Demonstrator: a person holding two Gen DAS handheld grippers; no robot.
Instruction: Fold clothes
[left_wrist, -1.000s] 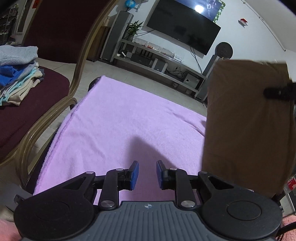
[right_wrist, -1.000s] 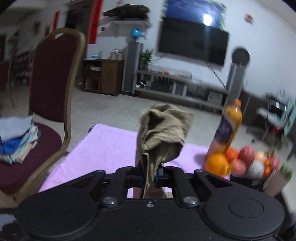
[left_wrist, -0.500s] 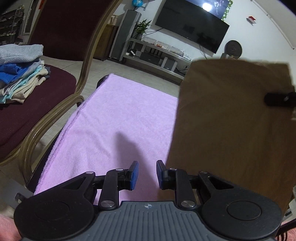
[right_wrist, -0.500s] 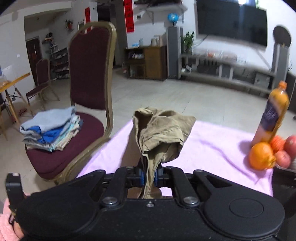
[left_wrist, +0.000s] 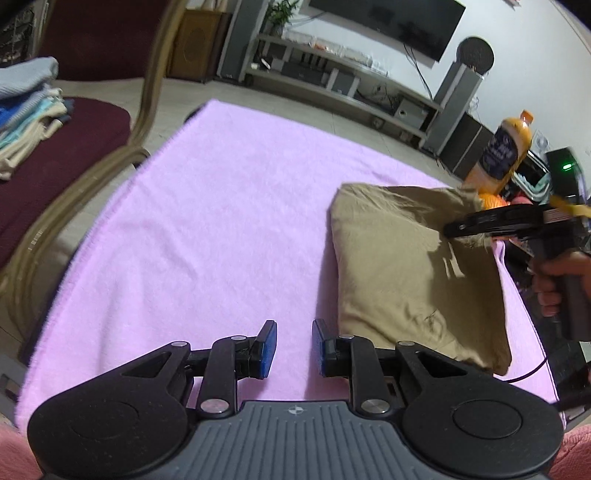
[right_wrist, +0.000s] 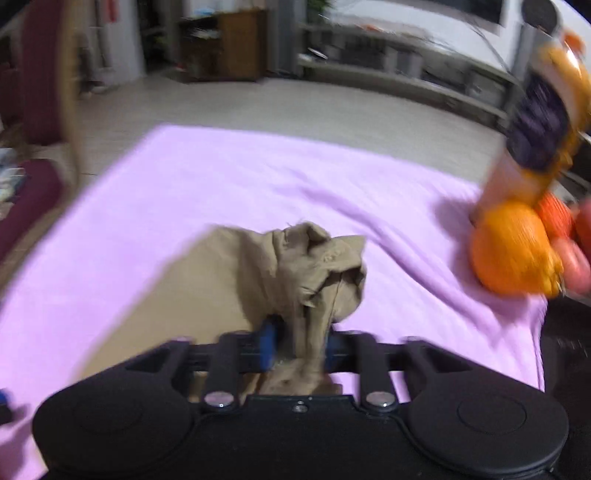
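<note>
So the tan garment (left_wrist: 413, 273) lies folded on the pink towel (left_wrist: 207, 221), over on its right side. The right gripper (right_wrist: 301, 345) sits at the garment's far corner, jaws opening with a bunch of fabric between them. The left gripper (left_wrist: 294, 349) is empty, slightly parted, just beside the garment's near edge.

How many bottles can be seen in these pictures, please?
1. The orange bottle stands at the far right edge of the pink towel, behind the fruit. Others may be hidden outside the views.
</note>
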